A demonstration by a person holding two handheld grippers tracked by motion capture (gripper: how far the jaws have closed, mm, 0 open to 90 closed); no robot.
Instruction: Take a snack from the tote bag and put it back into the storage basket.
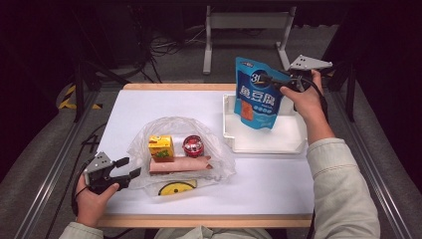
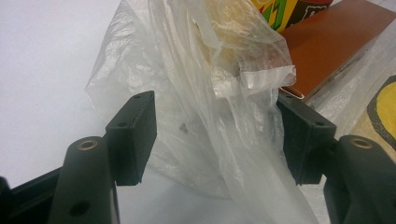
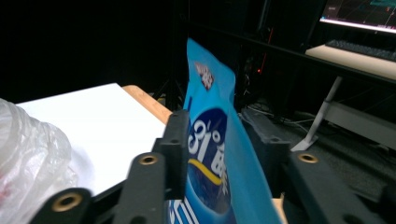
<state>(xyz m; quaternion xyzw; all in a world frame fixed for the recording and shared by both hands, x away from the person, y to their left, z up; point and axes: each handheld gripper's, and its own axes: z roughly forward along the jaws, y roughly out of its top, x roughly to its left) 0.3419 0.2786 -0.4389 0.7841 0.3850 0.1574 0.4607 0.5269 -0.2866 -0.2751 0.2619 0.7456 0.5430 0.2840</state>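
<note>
White counter (image 1: 149, 104) with wooden front and back edges, metal rails beyond either side – broad bare surface at the far left and along the near right for moving. White shallow plastic tray (image 1: 293, 144) at the far right, walls low, near corner just beside the crumpled clear plastic bag (image 1: 219, 159). Bag lying mid-counter with its mouth toward the left hand, apparently kept slack and ready to be spread for loading. Blue glossy stand-up pouch (image 1: 256, 94) upright with its bottom in the tray, top edge between the jaws of the right claw (image 1: 268, 78), which reaches in from the right; jaws parted, one pad against the printed face, the other standing off, so probably steadied rather than pinched. Inside the bag: yellow juice carton (image 1: 161, 148), red round tin (image 1: 192, 146), long pink flat pack (image 1: 179, 164) close together, a yellow smiley print (image 1: 176, 187) nearer the front edge. Left claw (image 1: 130, 167) low at the bag's left rim – jaws spread, loose film bunched between them, not pressed.
</note>
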